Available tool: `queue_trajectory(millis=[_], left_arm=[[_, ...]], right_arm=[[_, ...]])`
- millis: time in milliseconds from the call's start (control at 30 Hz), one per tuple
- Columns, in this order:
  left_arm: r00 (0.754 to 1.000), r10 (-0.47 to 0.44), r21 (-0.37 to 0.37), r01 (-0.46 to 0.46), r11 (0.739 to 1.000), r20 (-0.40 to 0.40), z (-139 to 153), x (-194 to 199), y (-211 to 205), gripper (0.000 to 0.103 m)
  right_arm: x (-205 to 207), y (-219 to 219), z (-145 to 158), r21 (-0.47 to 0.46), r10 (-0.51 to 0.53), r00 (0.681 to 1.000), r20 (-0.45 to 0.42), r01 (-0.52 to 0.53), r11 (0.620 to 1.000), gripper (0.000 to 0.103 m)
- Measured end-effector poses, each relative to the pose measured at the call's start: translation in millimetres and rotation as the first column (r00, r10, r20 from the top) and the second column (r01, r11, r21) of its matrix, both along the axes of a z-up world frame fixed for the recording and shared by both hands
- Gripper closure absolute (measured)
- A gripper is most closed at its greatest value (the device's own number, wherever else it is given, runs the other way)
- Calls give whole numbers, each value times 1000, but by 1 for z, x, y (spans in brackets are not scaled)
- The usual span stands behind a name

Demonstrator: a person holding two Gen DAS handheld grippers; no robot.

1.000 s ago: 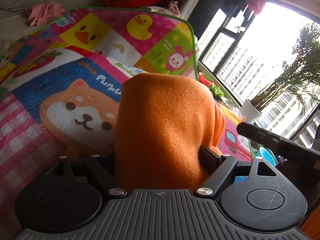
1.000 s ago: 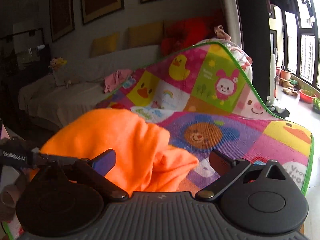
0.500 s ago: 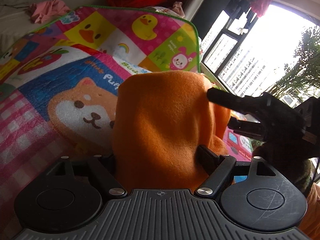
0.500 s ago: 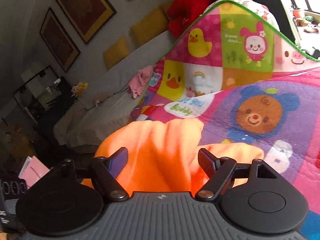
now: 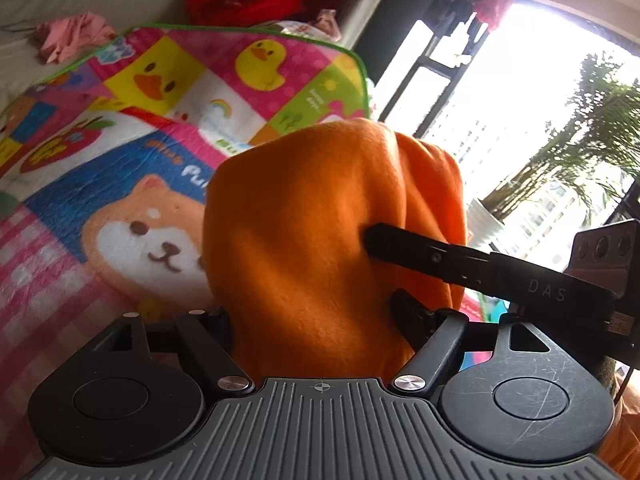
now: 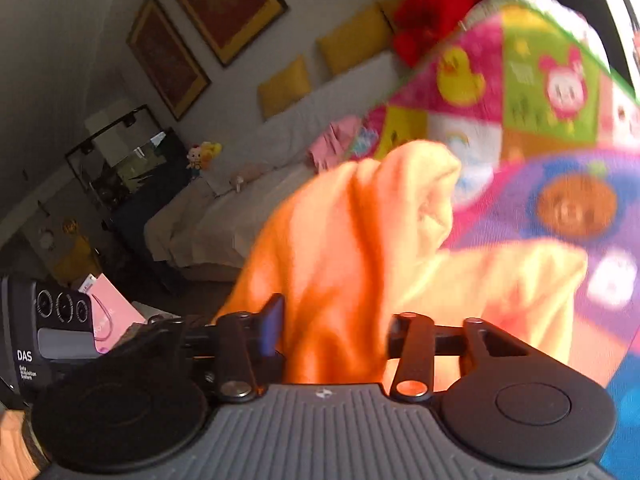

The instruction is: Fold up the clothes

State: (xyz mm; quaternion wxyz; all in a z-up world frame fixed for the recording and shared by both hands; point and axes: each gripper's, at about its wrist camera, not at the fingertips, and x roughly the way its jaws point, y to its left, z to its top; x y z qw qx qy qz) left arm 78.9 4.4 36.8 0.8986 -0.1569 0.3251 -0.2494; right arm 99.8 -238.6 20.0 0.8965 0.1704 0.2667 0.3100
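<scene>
Orange fleece garment [image 5: 320, 240], soft and limp, is bunching between the closing left gripper [image 5: 312, 320] and right gripper [image 6: 332, 336] fingers, apparently pinched mid-fold.

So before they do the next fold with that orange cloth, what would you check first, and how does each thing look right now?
1. Orange cloth between the left gripper fingers: ok, it fills the gap.
2. Right gripper has cloth between its fingers: ok, they are closing on a bunched fold.
3. Right grip fully tight: cannot tell, the picture is blurred.
4. Cloth spread flat, free of wrinkles: not ok, it is bunched up.
5. Play mat beneath as a folding surface: ok.
6. The two grippers apart: ok, but close.
</scene>
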Motion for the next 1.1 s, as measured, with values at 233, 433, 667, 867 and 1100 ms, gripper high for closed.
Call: queue_trajectory(millis=[233,433,667,867,1100], left_arm=[[985,-109,64,101,993,131,32,-6,-51,8],[994,-58,293,28,956,92,8,13,-82,7],[996,27,305,-52,951,86,3,13,-51,6],[998,22,312,-40,949,63,-10,13,-45,4],[999,6,282,-16,959,34,-23,15,-48,3]], right_arm=[[-12,-60,16,-185,-179,983,49,185,965,72],[-13,-76,-30,-360,-248,969,-21,224,906,71],[-22,-49,-14,-304,-153,987,50,161,939,74],[-19,-33,-26,-432,-166,984,58,175,885,64],[-56,-67,14,-369,-235,954,184,289,884,32]])
